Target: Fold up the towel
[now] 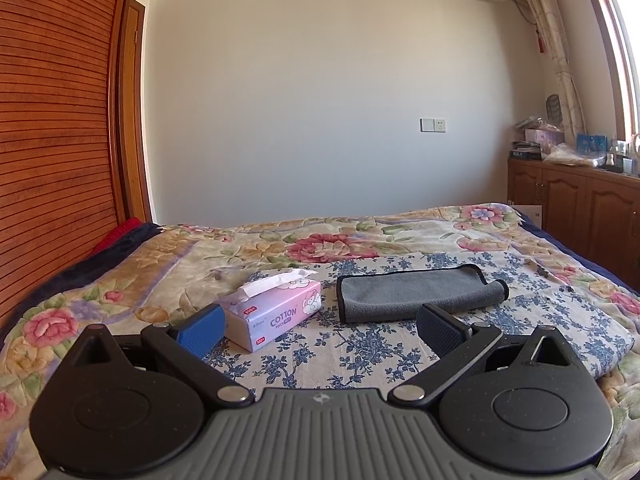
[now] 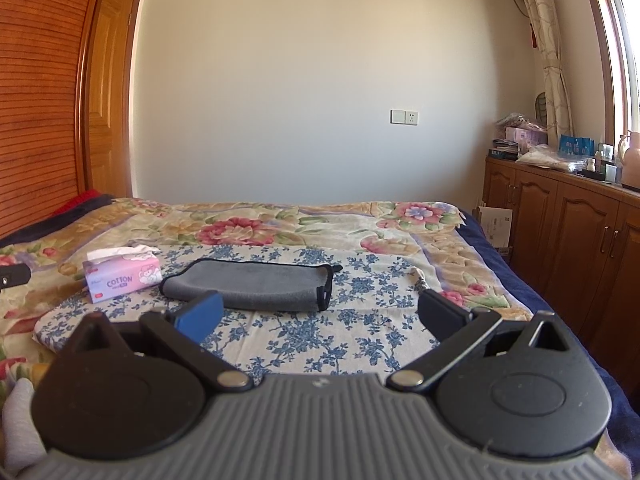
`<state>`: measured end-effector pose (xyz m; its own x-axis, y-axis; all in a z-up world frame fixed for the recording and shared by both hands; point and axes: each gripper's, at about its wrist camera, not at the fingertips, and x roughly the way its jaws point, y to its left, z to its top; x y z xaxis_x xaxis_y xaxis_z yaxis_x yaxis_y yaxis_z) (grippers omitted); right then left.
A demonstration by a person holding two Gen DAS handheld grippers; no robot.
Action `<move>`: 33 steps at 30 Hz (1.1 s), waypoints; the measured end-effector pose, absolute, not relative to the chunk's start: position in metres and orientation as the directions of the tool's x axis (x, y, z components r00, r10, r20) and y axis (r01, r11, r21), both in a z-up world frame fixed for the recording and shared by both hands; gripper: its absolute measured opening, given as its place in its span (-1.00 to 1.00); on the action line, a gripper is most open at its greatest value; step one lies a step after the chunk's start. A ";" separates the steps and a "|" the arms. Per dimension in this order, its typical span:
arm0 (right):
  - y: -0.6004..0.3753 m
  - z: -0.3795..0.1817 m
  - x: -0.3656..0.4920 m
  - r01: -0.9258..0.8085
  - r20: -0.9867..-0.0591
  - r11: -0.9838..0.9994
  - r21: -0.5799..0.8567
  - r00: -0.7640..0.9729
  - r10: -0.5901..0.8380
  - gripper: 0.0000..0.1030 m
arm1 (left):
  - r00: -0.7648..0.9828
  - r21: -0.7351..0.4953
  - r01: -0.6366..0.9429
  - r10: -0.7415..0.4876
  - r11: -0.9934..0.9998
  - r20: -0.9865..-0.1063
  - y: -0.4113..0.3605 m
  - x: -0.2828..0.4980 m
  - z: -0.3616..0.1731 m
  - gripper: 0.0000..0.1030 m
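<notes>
A grey towel with black trim (image 1: 416, 292) lies folded into a narrow band on a blue-flowered cloth (image 1: 360, 352) on the bed. It also shows in the right wrist view (image 2: 256, 284). My left gripper (image 1: 320, 324) is open and empty, hovering above the cloth just short of the towel. My right gripper (image 2: 320, 316) is open and empty, also short of the towel's near edge. Neither touches the towel.
A pink tissue box (image 1: 276, 312) stands left of the towel, also in the right wrist view (image 2: 122, 276). The bed has a floral blanket (image 1: 328, 240). A wooden wardrobe (image 1: 52, 120) is at left and a cluttered wooden cabinet (image 2: 560, 216) at right.
</notes>
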<state>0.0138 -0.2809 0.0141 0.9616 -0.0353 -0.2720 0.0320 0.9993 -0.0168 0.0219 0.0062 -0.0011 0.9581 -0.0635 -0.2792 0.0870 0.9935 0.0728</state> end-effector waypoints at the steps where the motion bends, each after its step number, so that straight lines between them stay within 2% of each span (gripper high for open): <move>1: -0.281 0.014 0.014 0.033 -0.272 0.999 -0.016 0.962 -0.036 1.00 | 0.958 0.075 0.089 -0.065 0.993 -0.278 0.006 0.022 -0.001 1.00; 33: -0.282 0.015 0.013 0.033 -0.271 0.999 -0.016 0.962 -0.036 1.00 | 0.960 0.086 0.094 -0.067 0.992 -0.273 0.003 0.019 -0.002 1.00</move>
<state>0.0134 -0.2815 0.0146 0.9618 -0.0363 -0.2714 0.0331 0.9993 -0.0160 0.0187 0.0035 -0.0018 0.9596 -0.0669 -0.2733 0.0938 0.9918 0.0865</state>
